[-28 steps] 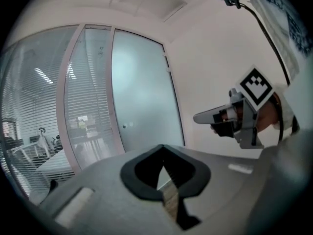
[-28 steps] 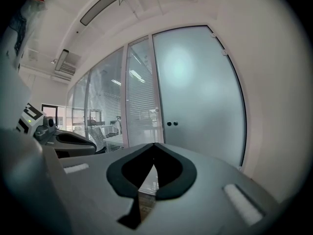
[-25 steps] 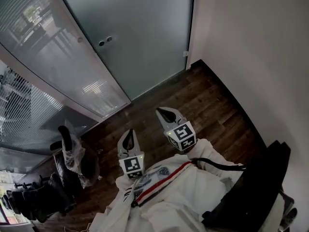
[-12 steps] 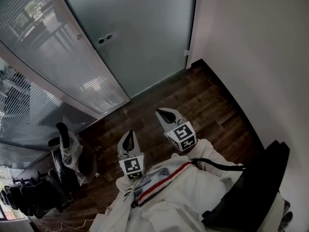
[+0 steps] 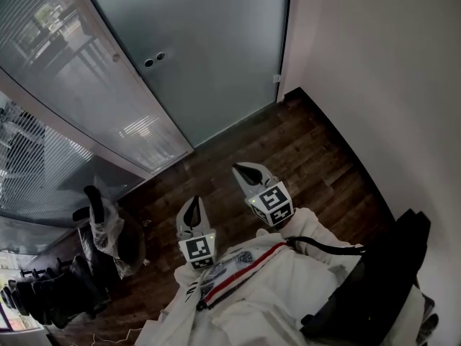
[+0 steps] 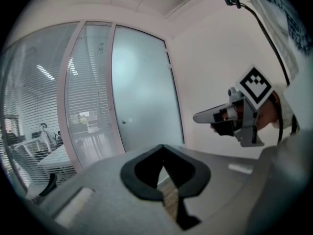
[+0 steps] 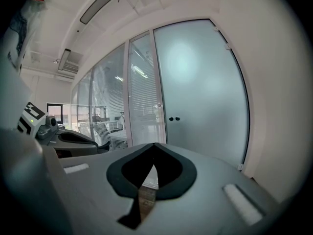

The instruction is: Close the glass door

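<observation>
Nearest the camera, white sleeves (image 5: 288, 280) fill the bottom of the head view. A black bag (image 5: 374, 287) lies to their right.

From the sleeves two grippers reach forward, each with a marker cube at its back. The left gripper (image 5: 191, 203) sits lower and nearer. The right gripper (image 5: 242, 169) is just beside it and a little further ahead. Each gripper's own view shows its fingers closed tip to tip with nothing between them, both on the left gripper (image 6: 162, 149) and on the right gripper (image 7: 154, 146). Both point out over the wooden floor (image 5: 302, 150) toward the door and are well apart from it.

A plastic bag (image 5: 108, 225) over dark things stands at the left edge of the floor.

The glass door (image 5: 216, 42) stands at the far edge of the floor, in the far right corner. It is a frosted pane, upright, with its long axis running floor to ceiling and its broad face turned toward the grippers. Its right edge meets the white wall (image 5: 374, 71). Its left edge carries two small round fittings (image 5: 154, 59) and seems to sit in line with the glass partition (image 5: 65, 99). Blinds show behind the partition.
</observation>
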A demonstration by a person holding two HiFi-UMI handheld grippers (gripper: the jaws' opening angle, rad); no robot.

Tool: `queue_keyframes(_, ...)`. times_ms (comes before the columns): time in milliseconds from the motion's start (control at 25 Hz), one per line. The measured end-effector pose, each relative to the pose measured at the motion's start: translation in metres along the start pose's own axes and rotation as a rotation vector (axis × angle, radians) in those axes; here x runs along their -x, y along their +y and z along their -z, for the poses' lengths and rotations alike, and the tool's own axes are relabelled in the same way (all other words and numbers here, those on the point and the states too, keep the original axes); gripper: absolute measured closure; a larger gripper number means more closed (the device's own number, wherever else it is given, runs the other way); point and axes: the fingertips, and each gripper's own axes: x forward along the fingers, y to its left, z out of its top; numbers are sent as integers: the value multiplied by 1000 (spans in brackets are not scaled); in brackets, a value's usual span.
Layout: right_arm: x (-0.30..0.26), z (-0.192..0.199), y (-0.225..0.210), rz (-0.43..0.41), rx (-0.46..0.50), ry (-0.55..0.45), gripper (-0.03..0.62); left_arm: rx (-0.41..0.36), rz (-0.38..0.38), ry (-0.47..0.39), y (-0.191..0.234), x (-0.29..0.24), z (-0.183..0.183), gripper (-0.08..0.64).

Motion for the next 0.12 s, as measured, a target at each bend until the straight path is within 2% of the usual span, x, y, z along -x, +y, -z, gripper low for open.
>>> queue_keyframes(120,1,-1,-1,-2,10,-1,586,-1,5,-3,-2,-2,-1,558)
